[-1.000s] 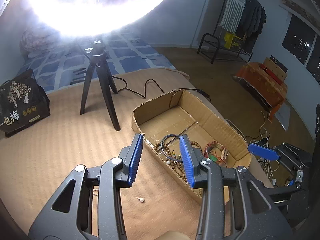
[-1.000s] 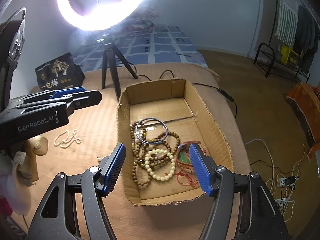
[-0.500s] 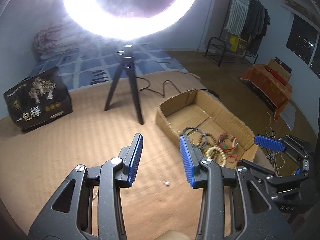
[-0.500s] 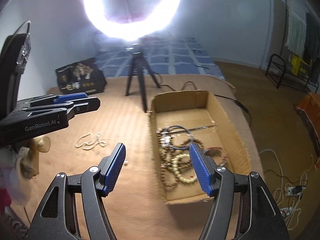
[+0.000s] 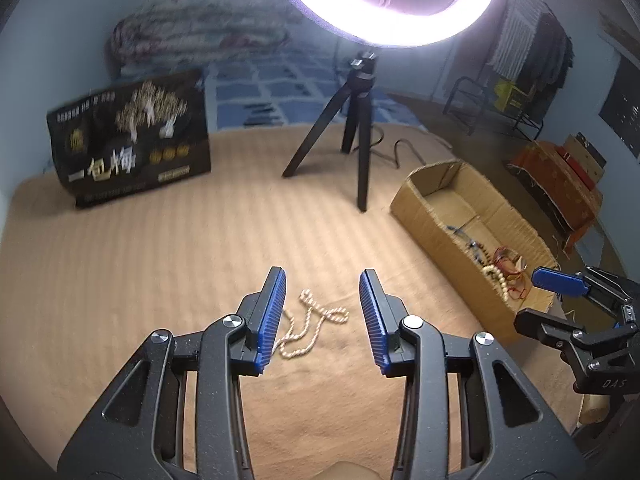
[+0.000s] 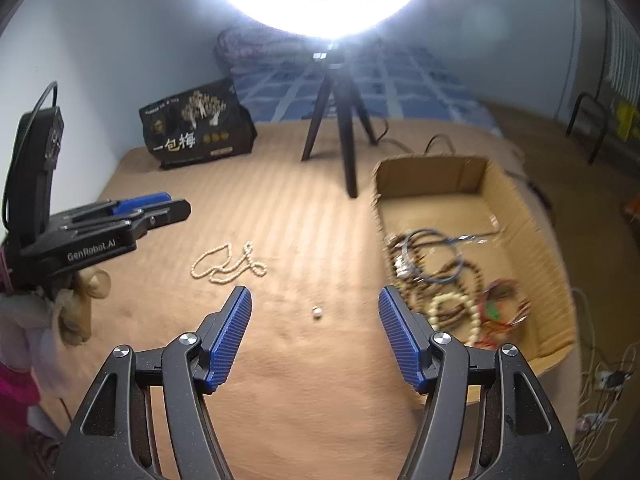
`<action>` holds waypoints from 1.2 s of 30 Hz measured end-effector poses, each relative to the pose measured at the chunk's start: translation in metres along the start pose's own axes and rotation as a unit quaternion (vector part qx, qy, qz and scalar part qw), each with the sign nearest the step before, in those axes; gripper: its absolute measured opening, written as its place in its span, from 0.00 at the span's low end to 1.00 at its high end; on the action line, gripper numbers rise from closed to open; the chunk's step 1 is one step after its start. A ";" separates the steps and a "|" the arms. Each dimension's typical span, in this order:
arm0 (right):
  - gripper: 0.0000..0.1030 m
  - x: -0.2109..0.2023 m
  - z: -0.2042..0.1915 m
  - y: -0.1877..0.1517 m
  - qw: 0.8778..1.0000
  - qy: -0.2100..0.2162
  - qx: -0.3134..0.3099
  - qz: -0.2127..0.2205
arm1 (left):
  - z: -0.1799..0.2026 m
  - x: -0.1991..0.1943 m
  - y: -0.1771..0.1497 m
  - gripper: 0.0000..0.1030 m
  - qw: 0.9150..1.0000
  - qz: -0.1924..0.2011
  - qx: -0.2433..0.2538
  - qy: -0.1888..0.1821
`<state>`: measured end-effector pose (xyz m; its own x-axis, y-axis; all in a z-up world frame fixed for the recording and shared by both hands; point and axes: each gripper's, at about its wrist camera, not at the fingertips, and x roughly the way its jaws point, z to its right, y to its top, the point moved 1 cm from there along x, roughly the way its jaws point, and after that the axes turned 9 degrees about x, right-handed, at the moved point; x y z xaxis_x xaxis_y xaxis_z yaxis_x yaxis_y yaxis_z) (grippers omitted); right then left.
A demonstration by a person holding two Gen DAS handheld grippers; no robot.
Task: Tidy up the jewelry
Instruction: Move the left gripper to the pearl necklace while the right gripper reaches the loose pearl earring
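I am working over a tan mat (image 6: 280, 208) that is covering the whole surface. A ring light (image 6: 332, 4) on a black tripod (image 6: 344, 128) is standing toward the mat's far edge, and a black bag (image 6: 196, 128) is leaning near the far left corner. A cardboard box (image 6: 520, 216) is sitting along the mat's right edge, holding a tangle of bead bracelets (image 6: 440, 280). I am holding my right gripper (image 6: 316, 332) above the mat just left of the box, jaws spread wide and grasping nothing. I am holding my left gripper (image 5: 322, 312) over the middle of the mat, jaws parted and empty. A pearl necklace (image 5: 308, 328) is lying loose on the mat, showing between the left jaws but untouched. A single loose bead (image 6: 317, 312) is lying on the mat between the necklace and the box.
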<state>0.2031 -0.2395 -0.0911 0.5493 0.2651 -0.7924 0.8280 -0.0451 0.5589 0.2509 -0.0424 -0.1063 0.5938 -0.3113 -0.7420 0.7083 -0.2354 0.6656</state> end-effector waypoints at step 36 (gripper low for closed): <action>0.32 0.117 -0.003 -0.016 0.991 -0.044 -0.008 -0.125 | -0.062 0.085 -0.041 0.51 0.988 -0.103 -0.105 -0.037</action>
<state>0.2532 -0.2050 -0.1921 0.3356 0.1814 -0.9244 0.9380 0.0260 0.3456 0.2961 -0.0020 -0.2021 0.4051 -0.3452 -0.8466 0.8794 -0.1062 0.4641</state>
